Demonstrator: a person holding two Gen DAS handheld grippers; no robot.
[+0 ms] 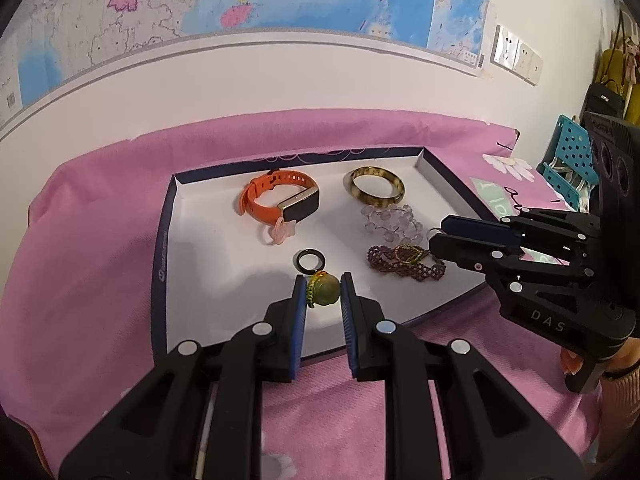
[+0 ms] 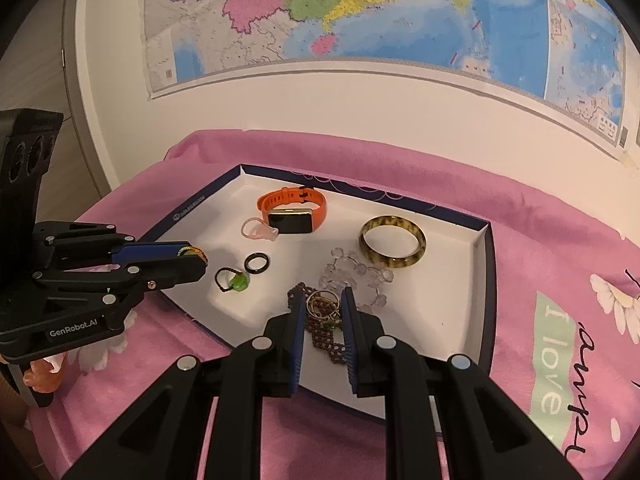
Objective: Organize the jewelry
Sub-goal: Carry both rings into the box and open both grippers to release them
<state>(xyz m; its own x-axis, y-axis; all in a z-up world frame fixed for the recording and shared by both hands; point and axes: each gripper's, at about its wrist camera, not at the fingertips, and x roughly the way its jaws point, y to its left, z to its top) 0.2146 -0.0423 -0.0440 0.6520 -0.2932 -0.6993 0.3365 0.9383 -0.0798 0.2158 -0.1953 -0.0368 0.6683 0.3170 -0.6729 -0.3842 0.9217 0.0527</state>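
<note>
1. The left gripper is clenched on a small braided loop of yellow-green cord, just above the near part of the tray. A green bead shows between its fingers; I cannot tell whether it belongs to the loop or lies beneath.
2. The right gripper pinches a thin silver ring directly over the purple beaded bracelet.
3. Both pieces look ready to be set down. I would lower each until it nearly touches the white floor, then ease the jaws apart, so nothing bounces or rolls.
4. The ring wants bare floor, not the bracelet's mesh, where it could snag. The gap near the black ring seems free.
5. The tray is stiff card, matt white inside with a navy rim, on soft pink cloth.
6. Further back sit an orange watch with a rubbery strap, a glossy mottled bangle and a knobbly clear-bead bracelet.
</note>
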